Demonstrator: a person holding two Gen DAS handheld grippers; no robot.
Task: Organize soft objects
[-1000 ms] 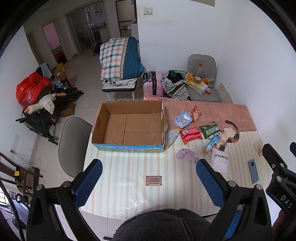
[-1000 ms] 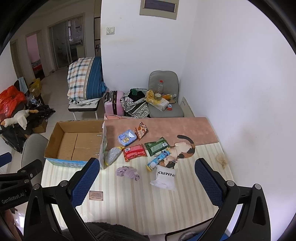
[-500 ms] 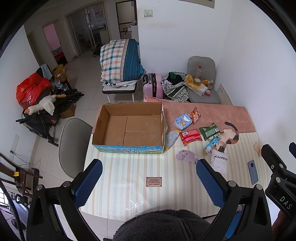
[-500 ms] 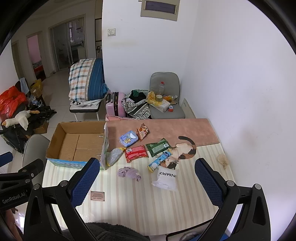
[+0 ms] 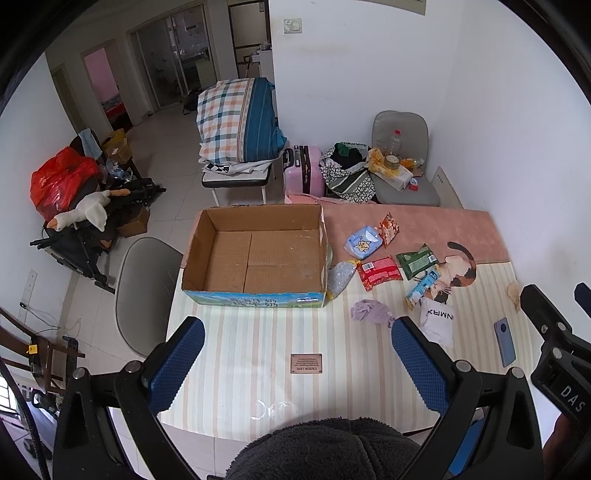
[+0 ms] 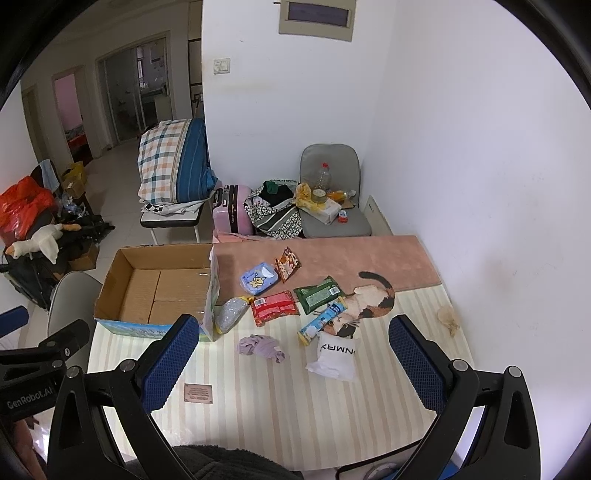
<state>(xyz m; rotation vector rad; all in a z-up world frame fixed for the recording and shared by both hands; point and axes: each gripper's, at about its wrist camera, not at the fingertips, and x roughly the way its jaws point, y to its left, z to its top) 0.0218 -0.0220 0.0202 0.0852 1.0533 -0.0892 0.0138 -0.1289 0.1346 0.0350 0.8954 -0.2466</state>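
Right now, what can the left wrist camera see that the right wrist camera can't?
Only the left wrist view shows the blue phone lying on the table's right side, beside the other gripper's body.

Only the right wrist view shows the grey panel high on the wall.

Both show the empty cardboard box, the red packet, the green packet, the purple cloth and the white bag. Both grippers, left gripper and right gripper, are open and empty.
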